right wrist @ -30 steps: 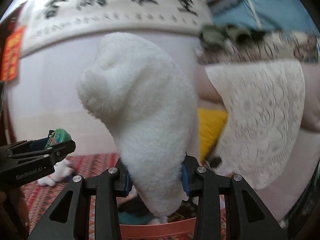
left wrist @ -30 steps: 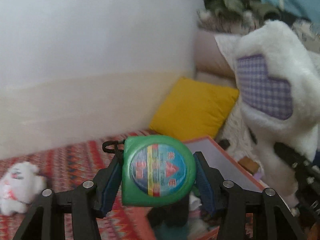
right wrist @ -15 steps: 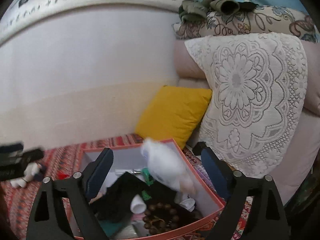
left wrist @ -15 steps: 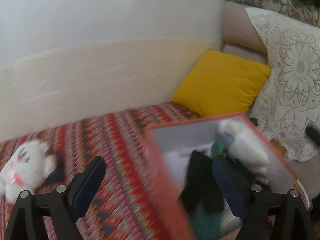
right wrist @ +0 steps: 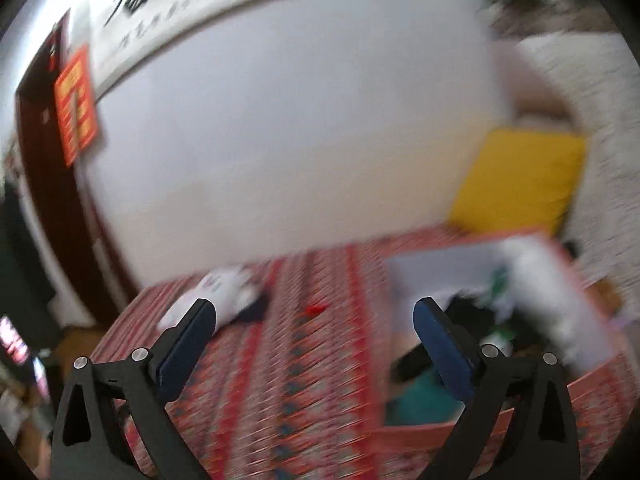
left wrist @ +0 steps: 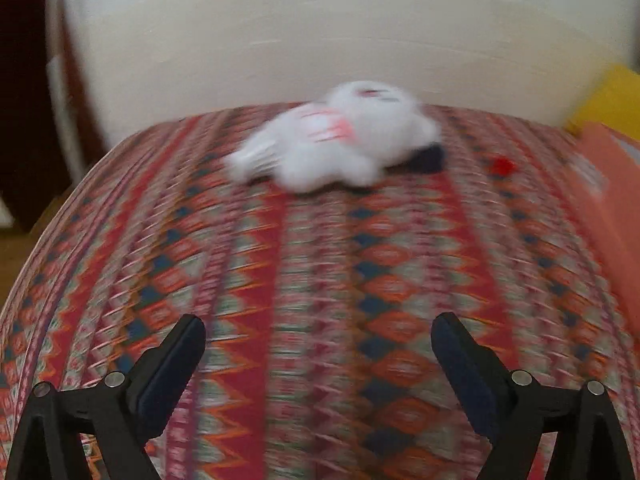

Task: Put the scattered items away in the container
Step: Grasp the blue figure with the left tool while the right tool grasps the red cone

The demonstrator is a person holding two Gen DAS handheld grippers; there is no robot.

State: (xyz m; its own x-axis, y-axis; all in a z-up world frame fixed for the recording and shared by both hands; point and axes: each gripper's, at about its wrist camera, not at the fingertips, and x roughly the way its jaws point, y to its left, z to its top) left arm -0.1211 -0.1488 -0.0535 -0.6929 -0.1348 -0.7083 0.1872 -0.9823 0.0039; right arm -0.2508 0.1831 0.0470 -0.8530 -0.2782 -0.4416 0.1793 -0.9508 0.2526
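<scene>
A white plush toy (left wrist: pixel 340 136) lies on the red patterned cover (left wrist: pixel 320 260), well ahead of my left gripper (left wrist: pixel 318 322), which is open and empty. A dark item (left wrist: pixel 426 158) pokes out from under the plush, and a small red item (left wrist: pixel 502 166) lies to its right. The orange box (left wrist: pixel 616 184) sits at the right edge. In the right wrist view my right gripper (right wrist: pixel 315 306) hangs over the cover, jaws opening with nothing between them. The box (right wrist: pixel 440 432) at right holds a white plush (right wrist: pixel 560 300), black things and a teal item (right wrist: pixel 424 400). The loose plush (right wrist: pixel 216 292) and the red item (right wrist: pixel 316 309) lie beyond the fingers.
A pale wall runs close behind the cover. A yellow cushion (right wrist: pixel 520 176) leans at the back right beside a lace-covered sofa back (right wrist: pixel 592 100). A dark door frame (right wrist: pixel 40 160) stands at the left. The cover's edge drops off at the left.
Both grippers let go of their loads, the green tape measure and the white plush, which dropped into the box. Both then swung left, towards the loose plush on the cover.
</scene>
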